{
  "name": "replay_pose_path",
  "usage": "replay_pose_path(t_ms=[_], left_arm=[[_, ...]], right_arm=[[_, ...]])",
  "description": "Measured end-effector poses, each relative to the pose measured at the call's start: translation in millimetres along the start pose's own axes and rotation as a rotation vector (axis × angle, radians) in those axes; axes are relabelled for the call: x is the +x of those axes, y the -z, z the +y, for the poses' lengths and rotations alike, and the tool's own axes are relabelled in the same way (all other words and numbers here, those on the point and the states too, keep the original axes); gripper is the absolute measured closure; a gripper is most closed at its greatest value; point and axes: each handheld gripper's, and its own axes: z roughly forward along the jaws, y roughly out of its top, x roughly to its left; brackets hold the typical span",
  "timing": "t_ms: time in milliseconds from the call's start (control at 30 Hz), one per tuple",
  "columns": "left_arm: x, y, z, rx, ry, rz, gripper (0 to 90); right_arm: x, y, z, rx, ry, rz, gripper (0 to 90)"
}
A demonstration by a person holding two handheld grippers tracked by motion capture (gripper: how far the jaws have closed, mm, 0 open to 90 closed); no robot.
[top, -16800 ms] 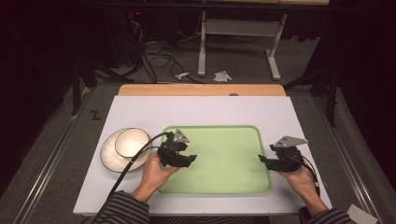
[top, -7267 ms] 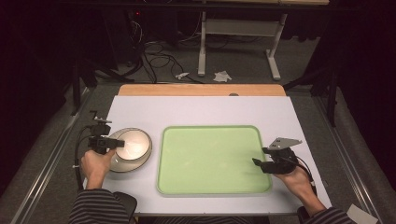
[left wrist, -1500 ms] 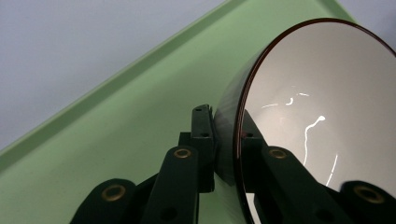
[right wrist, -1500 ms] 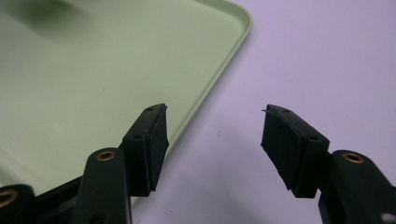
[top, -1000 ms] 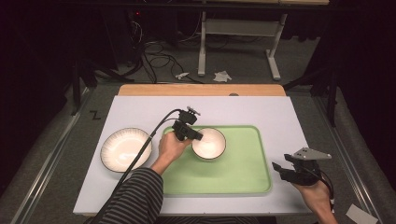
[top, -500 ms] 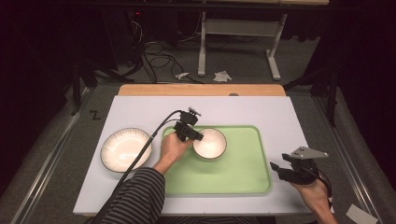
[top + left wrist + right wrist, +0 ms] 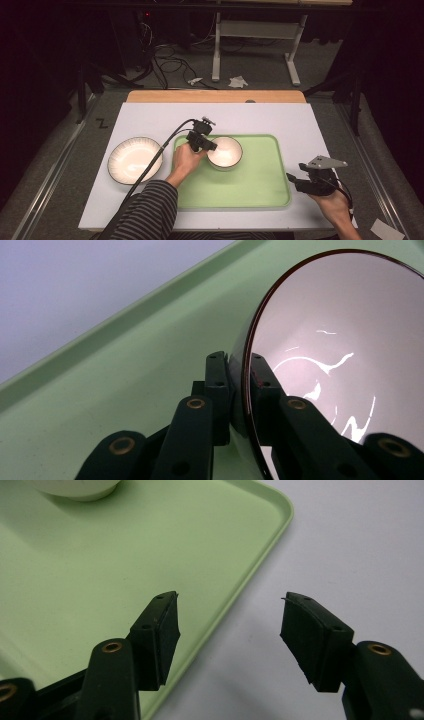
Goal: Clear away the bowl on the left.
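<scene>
A pale bowl (image 7: 225, 152) with a dark rim rests in the left half of the green tray (image 7: 260, 185). My left gripper (image 7: 207, 145) is shut on the bowl's left rim; in the left gripper view the rim (image 7: 246, 390) runs between the two black jaws. A second, wider bowl (image 7: 134, 160) sits on the white table left of the tray. My right gripper (image 7: 296, 182) hovers open by the tray's right edge (image 7: 260, 560), nothing between its jaws, one jaw over the tray and one over the table.
The white tabletop (image 7: 280, 117) has a wooden strip (image 7: 215, 96) along its far edge. A cable (image 7: 150, 167) trails from the left gripper across the table. A table frame and cables stand on the floor beyond.
The bowl on the tray, held by the left gripper, has barely shifted over the last second. The right gripper moved slightly left toward the tray's edge.
</scene>
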Motion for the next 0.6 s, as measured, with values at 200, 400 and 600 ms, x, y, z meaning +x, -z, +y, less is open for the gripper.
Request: replay_pose_path(t_ms=[200,400,600], left_arm=[[1.0,0.2,-0.6,-0.006,-0.007,-0.006,82.6],[-0.7,0.9,-2.6,-0.021,-0.026,-0.018,76.1],[-8.5,16.9,0.0,-0.07,-0.056,-0.042,56.6]], right_arm=[[-3.1,-1.2,1.4,-0.007,-0.008,-0.001,41.6],[-1.3,-4.8,4.5,-0.005,0.016,0.013,41.5],[-2.3,-6.4,5.6,-0.001,0.015,0.019,41.5]])
